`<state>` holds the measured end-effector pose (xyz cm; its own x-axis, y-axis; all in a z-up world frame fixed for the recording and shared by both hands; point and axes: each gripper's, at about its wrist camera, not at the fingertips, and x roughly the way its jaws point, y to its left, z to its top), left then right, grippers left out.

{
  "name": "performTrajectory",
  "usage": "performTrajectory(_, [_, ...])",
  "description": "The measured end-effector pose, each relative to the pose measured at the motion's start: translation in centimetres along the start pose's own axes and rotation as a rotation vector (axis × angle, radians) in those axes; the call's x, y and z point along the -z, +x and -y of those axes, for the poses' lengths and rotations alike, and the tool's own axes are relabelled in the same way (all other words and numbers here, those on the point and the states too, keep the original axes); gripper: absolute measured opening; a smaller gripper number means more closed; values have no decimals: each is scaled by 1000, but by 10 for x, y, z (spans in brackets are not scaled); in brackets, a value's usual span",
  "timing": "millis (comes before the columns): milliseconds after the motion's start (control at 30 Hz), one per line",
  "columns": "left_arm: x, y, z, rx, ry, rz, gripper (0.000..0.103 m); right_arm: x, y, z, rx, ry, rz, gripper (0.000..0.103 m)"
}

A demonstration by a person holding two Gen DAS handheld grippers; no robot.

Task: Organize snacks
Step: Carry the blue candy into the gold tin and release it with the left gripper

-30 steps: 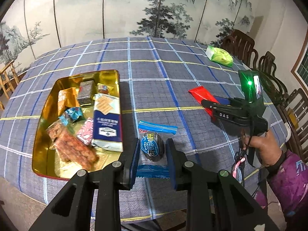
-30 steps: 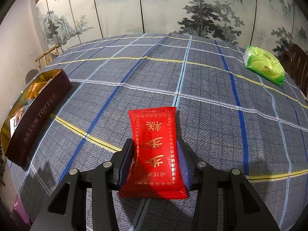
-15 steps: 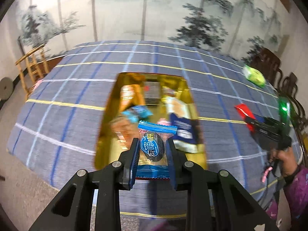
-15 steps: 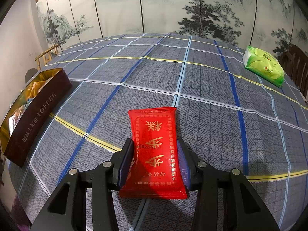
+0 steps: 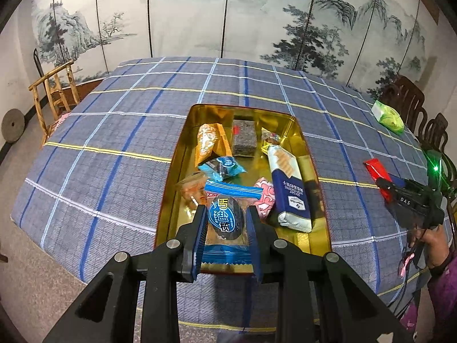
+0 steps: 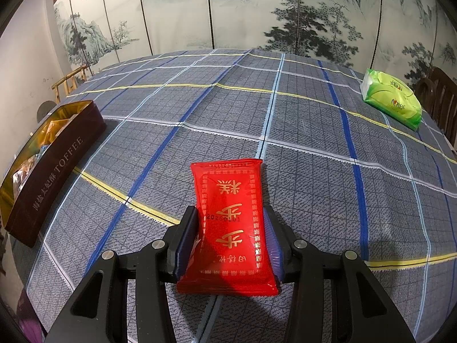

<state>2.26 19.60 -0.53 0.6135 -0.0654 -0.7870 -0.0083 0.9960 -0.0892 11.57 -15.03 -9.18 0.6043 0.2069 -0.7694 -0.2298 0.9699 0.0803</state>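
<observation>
Left wrist view: the left gripper has its jaws clenched on a blue-wrapped snack, a clear packet with blue ends and a dark round cake inside, held over the near end of the gold tin. This tin stands on the table, which wears a blue-grey checked cloth, and it already holds several snacks: an orange packet, a dark square bar, a small light-blue packet, a pink one, a long navy-and-white pack and a reddish clear bag partly hidden behind the held snack. At the right of this view a hand carries the right gripper, which is well apart from the tin. Right wrist view: the right gripper has its jaws grasping a red packet by its long edges, just above the cloth. The tin's dark outer wall, lettered TOFFEE, shows at the left edge. A green tissue pack lies far off at the table's right side. A painted folding screen stands behind the table.
</observation>
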Motion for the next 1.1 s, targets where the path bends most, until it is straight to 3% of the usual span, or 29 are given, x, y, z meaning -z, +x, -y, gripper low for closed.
performTrajectory(1100, [-22,37,29,-22,87,7,24,0,1,-2,4,-3,-1,49])
